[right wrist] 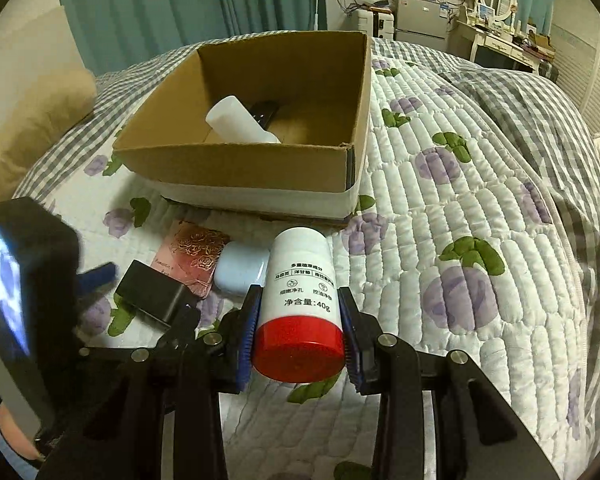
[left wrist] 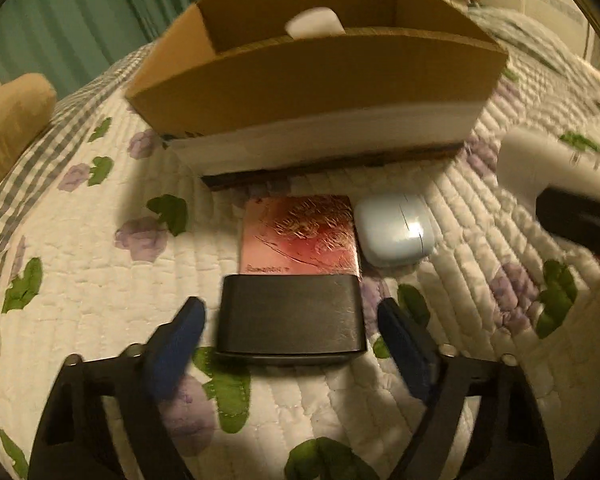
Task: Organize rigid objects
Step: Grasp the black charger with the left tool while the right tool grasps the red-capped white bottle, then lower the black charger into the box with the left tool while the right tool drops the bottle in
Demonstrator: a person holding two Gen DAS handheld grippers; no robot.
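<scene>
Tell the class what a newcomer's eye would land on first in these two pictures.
First, the white bottle with a red cap, clamped in the right claw above the flowered quilt. Next, the open cardboard box behind it. The left claw is open around a black box.

Dim warm indoor light, strong fisheye bending at edges, motion blur in left view, dark vignetted corners

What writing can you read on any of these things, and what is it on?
"净含量:40g": on the white bottle with the red cap, held in the right hand-held gripper.
Smaller characters above it on the bottle: too small to read surely.
Script on the pink card: too blurred.
</scene>
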